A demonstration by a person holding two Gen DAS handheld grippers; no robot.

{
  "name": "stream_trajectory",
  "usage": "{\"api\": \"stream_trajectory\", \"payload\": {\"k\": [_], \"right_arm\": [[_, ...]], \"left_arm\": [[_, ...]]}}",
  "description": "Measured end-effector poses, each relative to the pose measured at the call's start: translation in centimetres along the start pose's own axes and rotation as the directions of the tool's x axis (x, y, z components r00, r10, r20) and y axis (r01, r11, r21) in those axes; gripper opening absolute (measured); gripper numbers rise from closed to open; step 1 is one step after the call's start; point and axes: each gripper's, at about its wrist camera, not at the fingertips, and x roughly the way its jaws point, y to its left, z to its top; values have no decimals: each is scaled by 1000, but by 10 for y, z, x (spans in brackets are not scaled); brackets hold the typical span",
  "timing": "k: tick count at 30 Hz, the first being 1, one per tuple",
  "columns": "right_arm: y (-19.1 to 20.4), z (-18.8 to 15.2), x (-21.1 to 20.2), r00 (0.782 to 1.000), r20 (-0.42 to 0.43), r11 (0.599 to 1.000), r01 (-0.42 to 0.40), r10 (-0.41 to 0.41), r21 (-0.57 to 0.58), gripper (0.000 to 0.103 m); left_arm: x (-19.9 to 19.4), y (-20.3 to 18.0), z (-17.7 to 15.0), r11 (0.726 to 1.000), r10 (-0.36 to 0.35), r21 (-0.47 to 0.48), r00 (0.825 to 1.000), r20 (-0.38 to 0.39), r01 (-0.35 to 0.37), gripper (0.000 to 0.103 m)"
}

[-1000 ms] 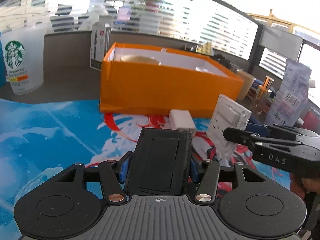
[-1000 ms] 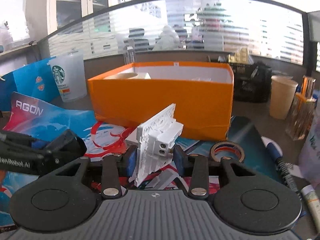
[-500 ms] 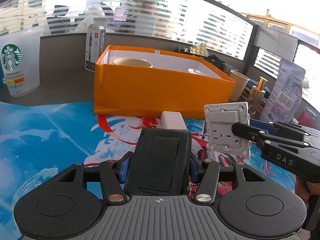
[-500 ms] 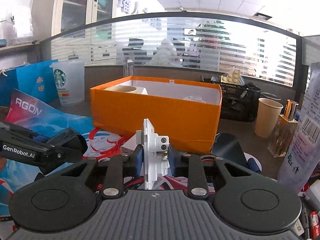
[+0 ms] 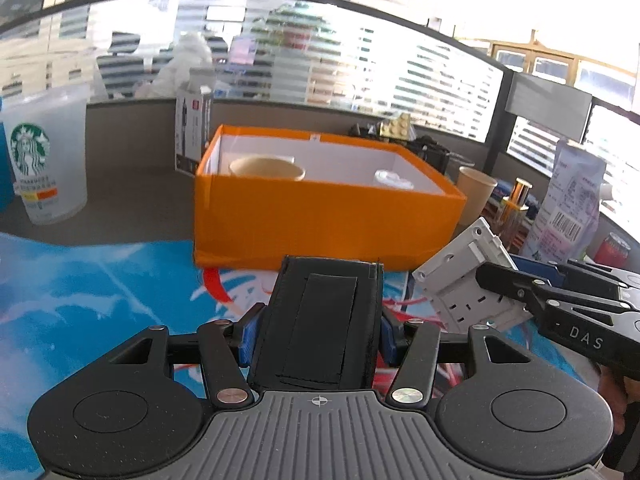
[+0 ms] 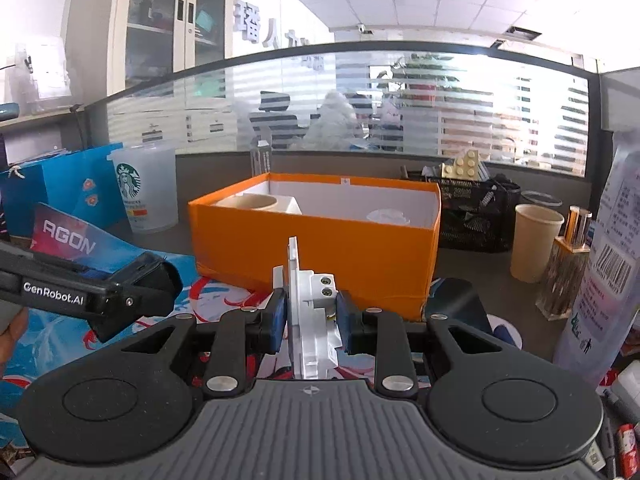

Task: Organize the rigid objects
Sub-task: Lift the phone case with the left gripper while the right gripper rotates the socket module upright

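- In front of the orange box [image 6: 316, 248], the right gripper [image 6: 311, 322] holds a white wall socket [image 6: 310, 320] edge-on, its blue pads pressed against both faces; the jaws have just been closing on it.
- From the left wrist view, that same socket [image 5: 466, 276] hangs tilted above the blue printed mat [image 5: 100, 292], near the box's right front corner [image 5: 452, 216], clear of the surface.
- The left gripper [image 5: 320, 320] clamps a flat black case [image 5: 320, 320] between its blue pads, the case standing upright just before the box's front wall.
- Inside the box sit a beige paper cup [image 5: 266, 168] on the left and a small white object [image 5: 394, 179] on the right.
- A frosted Starbucks cup [image 5: 44, 156] stands on the grey desk, well left of the box.
- Another paper cup [image 6: 536, 246] stands right of the box.
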Motion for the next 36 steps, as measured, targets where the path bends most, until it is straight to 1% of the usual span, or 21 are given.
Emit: {"api": "stream_trajectory", "payload": {"k": [14, 27, 36], "right_arm": [[-1, 32, -17, 996, 85, 998, 16, -11, -57, 24], [-11, 55, -15, 991, 129, 997, 39, -29, -72, 24], [-15, 71, -5, 988, 146, 995, 53, -41, -81, 24]], "left_arm": [[-15, -13, 34, 999, -9, 48, 996, 87, 5, 53], [-19, -13, 69, 997, 7, 73, 987, 160, -19, 53], [-8, -8, 97, 996, 21, 78, 982, 188, -36, 53]]}}
